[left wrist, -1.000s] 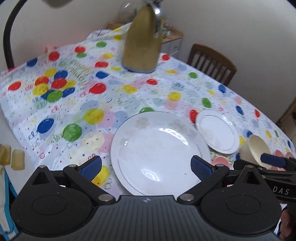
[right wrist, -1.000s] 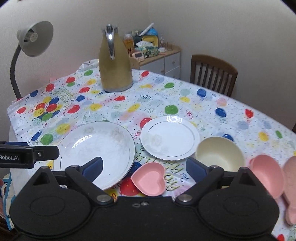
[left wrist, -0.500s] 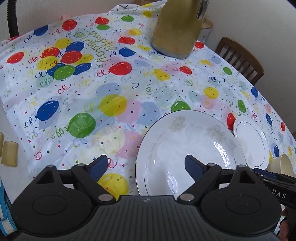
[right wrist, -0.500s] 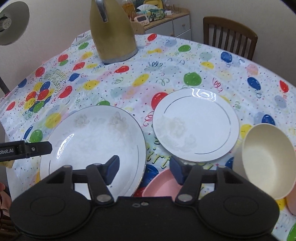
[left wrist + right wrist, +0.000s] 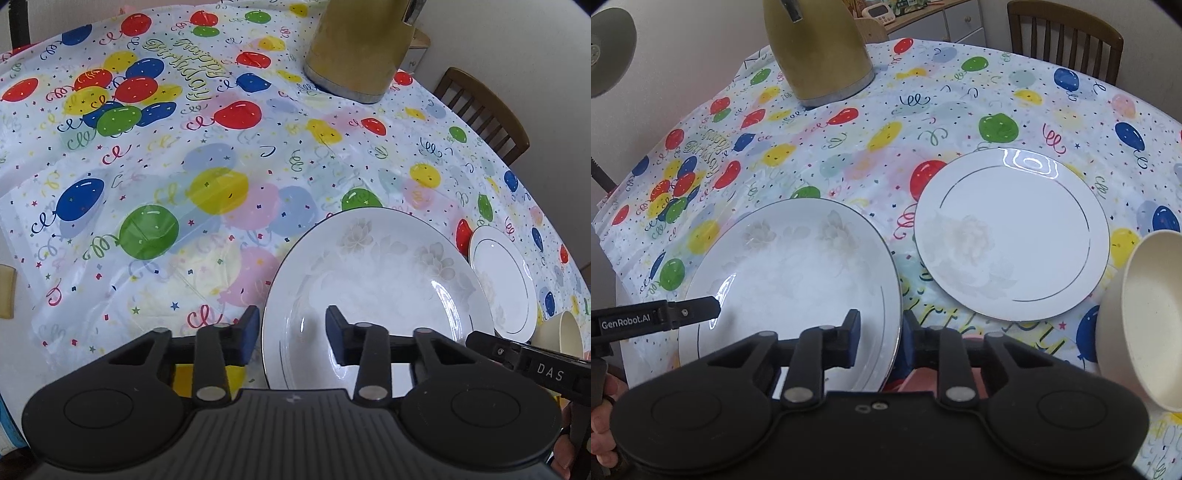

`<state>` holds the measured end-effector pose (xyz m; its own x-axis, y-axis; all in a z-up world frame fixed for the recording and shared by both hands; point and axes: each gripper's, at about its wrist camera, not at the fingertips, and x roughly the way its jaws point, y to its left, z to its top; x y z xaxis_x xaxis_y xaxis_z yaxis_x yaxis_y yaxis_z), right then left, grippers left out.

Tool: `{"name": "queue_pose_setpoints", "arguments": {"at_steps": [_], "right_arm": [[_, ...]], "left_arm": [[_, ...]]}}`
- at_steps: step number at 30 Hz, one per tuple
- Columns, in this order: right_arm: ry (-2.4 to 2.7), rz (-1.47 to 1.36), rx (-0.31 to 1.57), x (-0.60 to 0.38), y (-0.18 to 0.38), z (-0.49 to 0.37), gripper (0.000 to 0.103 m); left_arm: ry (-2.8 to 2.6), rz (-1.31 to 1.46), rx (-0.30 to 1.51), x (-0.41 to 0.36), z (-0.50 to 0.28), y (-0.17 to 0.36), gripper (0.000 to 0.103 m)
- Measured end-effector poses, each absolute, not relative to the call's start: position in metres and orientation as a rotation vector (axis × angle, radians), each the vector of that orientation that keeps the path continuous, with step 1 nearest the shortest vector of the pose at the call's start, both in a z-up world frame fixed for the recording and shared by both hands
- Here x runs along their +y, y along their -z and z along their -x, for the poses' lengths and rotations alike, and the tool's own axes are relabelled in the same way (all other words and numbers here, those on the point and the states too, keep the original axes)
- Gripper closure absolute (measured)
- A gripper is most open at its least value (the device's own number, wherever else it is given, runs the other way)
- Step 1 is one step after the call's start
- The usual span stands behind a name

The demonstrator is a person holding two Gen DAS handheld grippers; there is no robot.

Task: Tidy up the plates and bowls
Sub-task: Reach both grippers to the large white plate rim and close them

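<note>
At this moment the large white porcelain plate with the faint floral print and thin dark rim line (image 5: 373, 280) lay flat on the balloon-patterned party tablecloth (image 5: 177, 166), filling the lower centre-right of the left wrist view and the lower left of the right wrist view.

Your left gripper (image 5: 291, 336) straddled the plate's near-left rim: one blue pad stood outside the rim over the cloth, the other over the plate's inner surface. Its jaws were closing with the rim between them. The pads did not yet appear to press on the porcelain, so I judged that side not yet gripped.

Your right gripper (image 5: 881, 338) straddled the opposite rim at lower centre of its view, one pad over the plate, the other just outside the edge. Its jaws were also closing, the gap looked nearly taken up, and I could not tell for certain whether the pads had met the rim.

The governing relation was that the plate lay between your two grippers, each taking an opposing edge, neither nearer than the other.

The smaller white plate with a silver ring (image 5: 1012, 236) sat apart at right, and the cream plastic bowl (image 5: 1145, 317) stood tilted at the right edge. A gold-coloured jug (image 5: 816, 48) stood well apart at the top.
</note>
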<state>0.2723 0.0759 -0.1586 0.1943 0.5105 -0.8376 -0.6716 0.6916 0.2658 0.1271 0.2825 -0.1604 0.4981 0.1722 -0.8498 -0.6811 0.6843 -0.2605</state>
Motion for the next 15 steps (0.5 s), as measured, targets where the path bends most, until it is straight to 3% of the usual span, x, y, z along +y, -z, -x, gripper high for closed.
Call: {"name": "queue_pose_setpoints", "arguments": {"at_steps": [5,15], "right_arm": [[-0.821,0.143,1.116,0.072,0.16,-0.278,0.094],[-0.823,0.16,1.109,0.069,0.156,-0.273,0.095]], "left_arm": [[-0.57,0.658,0.906,0.285,-0.126,0.161,0.073],[-0.548,0.673,0.9,0.28,-0.116,0.156,0.073]]}}
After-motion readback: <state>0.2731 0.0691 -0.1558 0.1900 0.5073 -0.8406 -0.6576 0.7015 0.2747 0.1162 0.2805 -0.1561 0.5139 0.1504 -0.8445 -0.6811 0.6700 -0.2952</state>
